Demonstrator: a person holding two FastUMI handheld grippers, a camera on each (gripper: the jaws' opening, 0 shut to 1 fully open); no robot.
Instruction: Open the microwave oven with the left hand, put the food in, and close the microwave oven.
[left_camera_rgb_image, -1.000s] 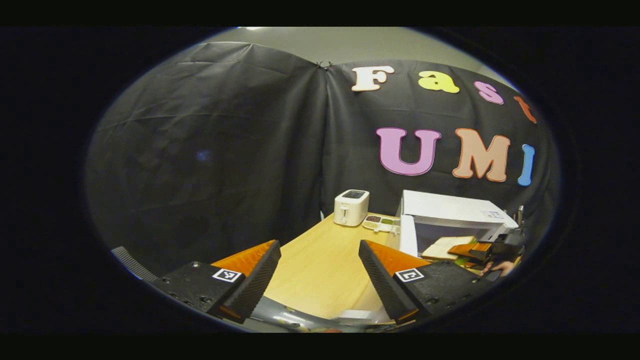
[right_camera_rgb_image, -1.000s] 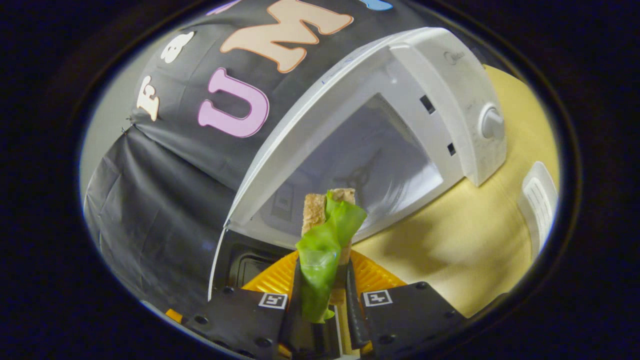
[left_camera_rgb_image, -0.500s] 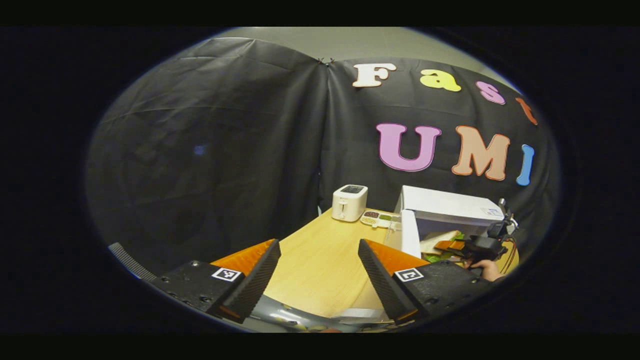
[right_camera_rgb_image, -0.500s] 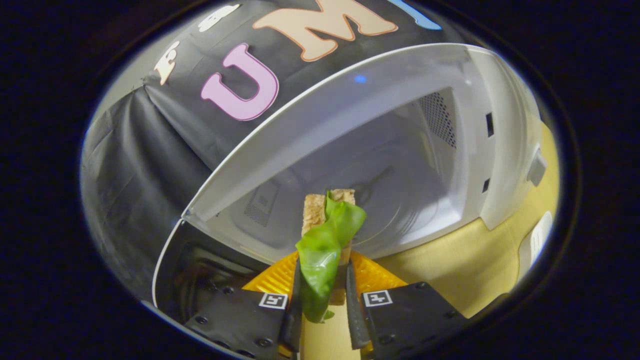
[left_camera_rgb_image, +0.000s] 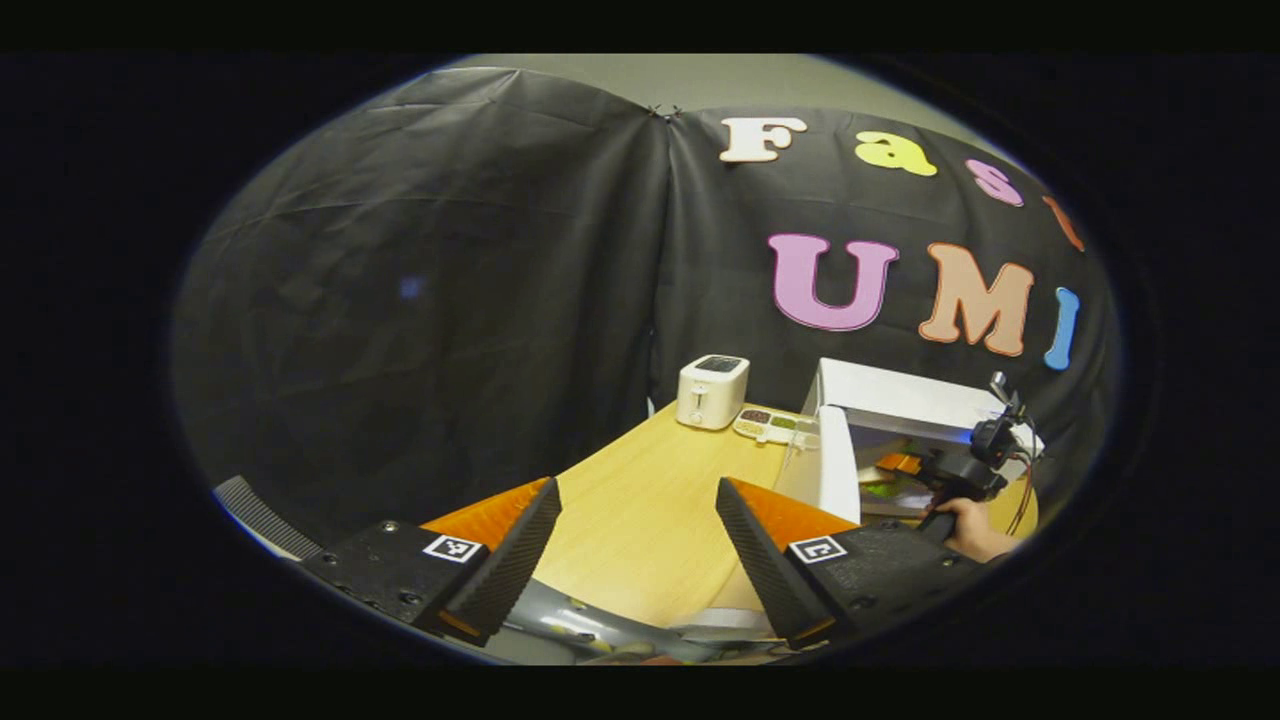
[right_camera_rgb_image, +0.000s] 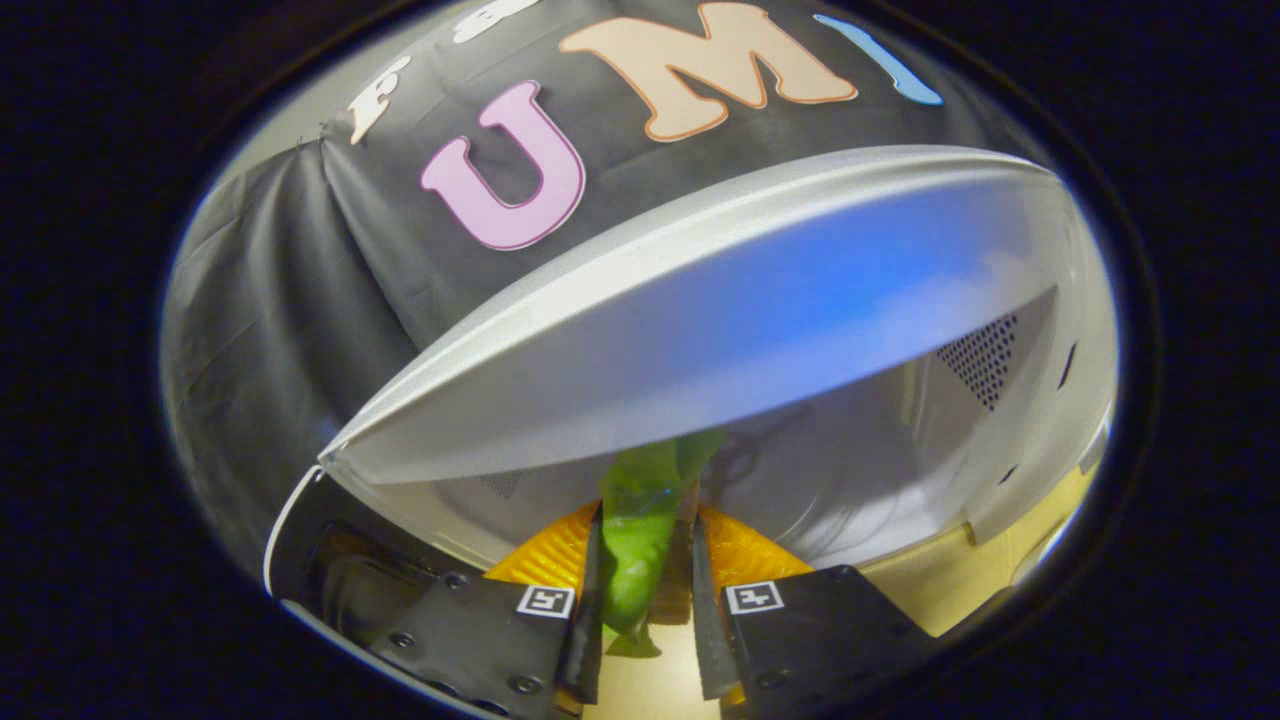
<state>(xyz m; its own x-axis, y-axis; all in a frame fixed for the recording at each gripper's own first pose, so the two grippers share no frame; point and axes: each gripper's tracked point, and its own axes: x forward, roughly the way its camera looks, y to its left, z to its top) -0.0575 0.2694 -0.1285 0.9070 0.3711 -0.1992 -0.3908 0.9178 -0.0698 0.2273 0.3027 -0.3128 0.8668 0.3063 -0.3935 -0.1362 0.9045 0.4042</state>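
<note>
Green lettuce and a slice of toast, the food (right_camera_rgb_image: 640, 520), are sitting pinched upright between the two fingers of the right gripper (right_camera_rgb_image: 645, 610) at the bottom of the right gripper view, both fingers pressing on it from either side, the leaf hanging down between them and its upper end reaching up past their tips. Just beyond the fingertips the food's top is passing under the upper edge of the microwave oven (right_camera_rgb_image: 700, 330), whose pale cavity is opening wide ahead, with a perforated patch on its right inner wall and the tan table (right_camera_rgb_image: 940, 600) showing beneath its lower right corner. The dark inner face of the microwave door (right_camera_rgb_image: 330, 560) is standing swung out at the lower left, beside the gripper. In the left gripper view, the left gripper (left_camera_rgb_image: 635, 545) is hanging with its jaws wide apart and nothing between them, over the near end of the wooden table (left_camera_rgb_image: 640, 500). Farther off across the table, a white toaster (left_camera_rgb_image: 712, 391) is standing near the black cloth wall, with a small divided tray (left_camera_rgb_image: 770, 424) lying just beside it. To the right of these the microwave oven (left_camera_rgb_image: 900, 400) is sitting with its white door (left_camera_rgb_image: 835, 475) swung open, and a hand (left_camera_rgb_image: 972, 528) is holding the right gripper (left_camera_rgb_image: 905, 465) at the opening, well apart from the left one
</note>
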